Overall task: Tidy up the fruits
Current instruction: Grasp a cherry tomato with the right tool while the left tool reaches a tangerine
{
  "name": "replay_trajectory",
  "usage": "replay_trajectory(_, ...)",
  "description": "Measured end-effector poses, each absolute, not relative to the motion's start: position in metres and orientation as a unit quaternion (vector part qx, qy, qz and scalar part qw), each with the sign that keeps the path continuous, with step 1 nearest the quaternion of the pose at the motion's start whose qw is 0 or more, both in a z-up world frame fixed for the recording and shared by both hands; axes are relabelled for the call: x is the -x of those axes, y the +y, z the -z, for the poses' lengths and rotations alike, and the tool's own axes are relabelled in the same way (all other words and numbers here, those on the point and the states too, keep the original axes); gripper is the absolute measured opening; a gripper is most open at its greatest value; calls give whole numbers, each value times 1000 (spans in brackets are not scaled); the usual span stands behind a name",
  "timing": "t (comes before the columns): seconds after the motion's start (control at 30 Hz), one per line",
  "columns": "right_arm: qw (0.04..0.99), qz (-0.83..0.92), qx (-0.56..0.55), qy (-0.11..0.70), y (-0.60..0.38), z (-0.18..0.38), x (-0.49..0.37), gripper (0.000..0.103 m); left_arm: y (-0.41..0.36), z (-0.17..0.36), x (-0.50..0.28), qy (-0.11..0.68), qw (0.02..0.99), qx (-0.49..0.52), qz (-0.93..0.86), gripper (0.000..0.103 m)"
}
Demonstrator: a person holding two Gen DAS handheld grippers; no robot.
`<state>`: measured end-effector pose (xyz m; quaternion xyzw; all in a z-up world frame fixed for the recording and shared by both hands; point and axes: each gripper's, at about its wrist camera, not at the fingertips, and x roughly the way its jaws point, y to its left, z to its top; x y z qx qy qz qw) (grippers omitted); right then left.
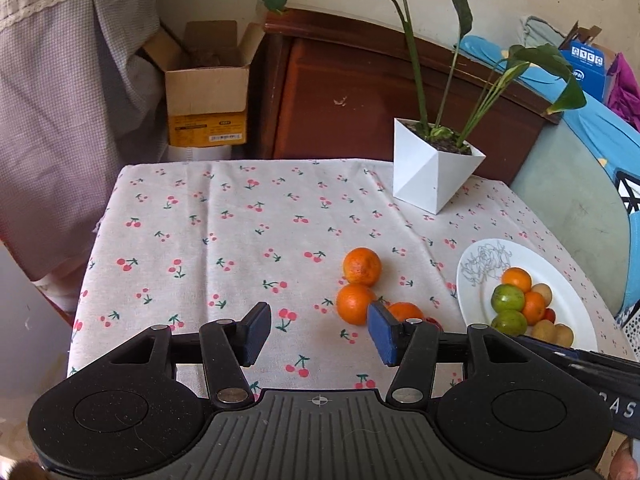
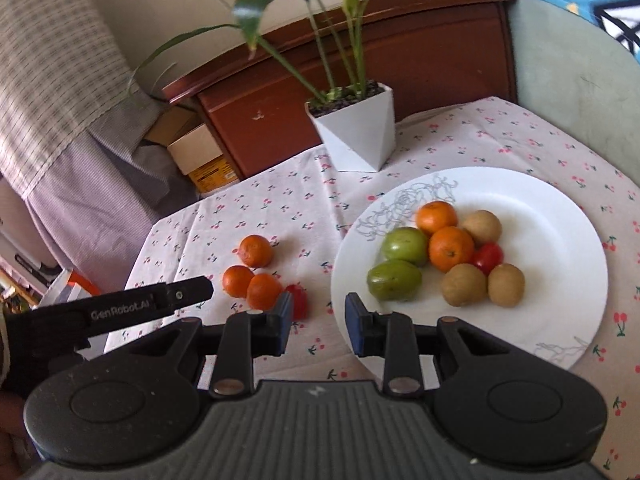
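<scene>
Three oranges (image 1: pixel 362 266) sit loose on the cherry-print desk (image 1: pixel 224 236), a small red fruit (image 2: pixel 298 300) touching them. The white plate (image 2: pixel 560 216) just beside holds the rest. Left hand-held gripper (image 1: pixel 318 334) hangs open, empty; right hand-held gripper (image 2: pixel 316 322) too, above the plate's rim.

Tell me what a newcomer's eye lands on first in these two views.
First, the white plate on the right side of the cherry-print tablecloth, piled with oranges, green fruits, brown fruits and a small red one. Next, the three loose oranges clustered on the cloth to its left, a red fruit beside them. Behind stands the white angular planter with its tall green leaves.
</scene>
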<state>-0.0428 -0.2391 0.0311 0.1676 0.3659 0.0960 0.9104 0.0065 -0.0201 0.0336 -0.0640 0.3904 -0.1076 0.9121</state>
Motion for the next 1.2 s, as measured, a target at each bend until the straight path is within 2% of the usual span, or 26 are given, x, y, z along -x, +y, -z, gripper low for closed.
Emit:
replay_trajectory(0.43,916,-116,-74,377,-203,-16,22,28,-9,-33,-10,404,906,89,95,52)
replay_trajectory(0.67,916,-113,-55,382,-196,-8,11,28,-6,-31,-10,411,901,102,98,52)
replay_trajectory(0.9,917,-116,-42,379,-191,-4,7,20,-4,-31,-11,414,898,110,100,52)
replay_trajectory(1.2,913,-126,-55,383,-191,-9,15,19,-13,-29,-8,416,895,112,119,52)
